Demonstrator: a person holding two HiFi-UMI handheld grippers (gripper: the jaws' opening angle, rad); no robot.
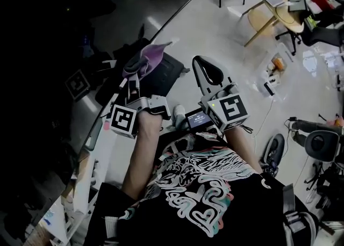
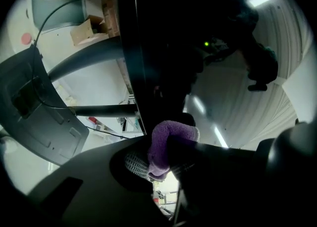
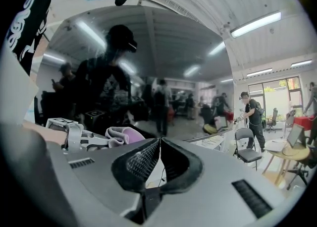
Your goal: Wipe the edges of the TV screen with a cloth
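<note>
Between the jaws of my left gripper (image 2: 166, 160) I pinch one purple cloth (image 2: 167, 139) at the TV screen (image 2: 132, 47) edge. My right gripper (image 3: 159, 142) has its jaws pressed together.

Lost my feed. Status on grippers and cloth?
Left gripper shut on purple cloth, by TV edge. Right gripper shut, empty. No obstruction seen.

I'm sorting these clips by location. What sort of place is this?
Probably a shared office or lab workroom: a folding chair, a round wooden table, long ceiling strip lights, and several people standing about in the background.
</note>
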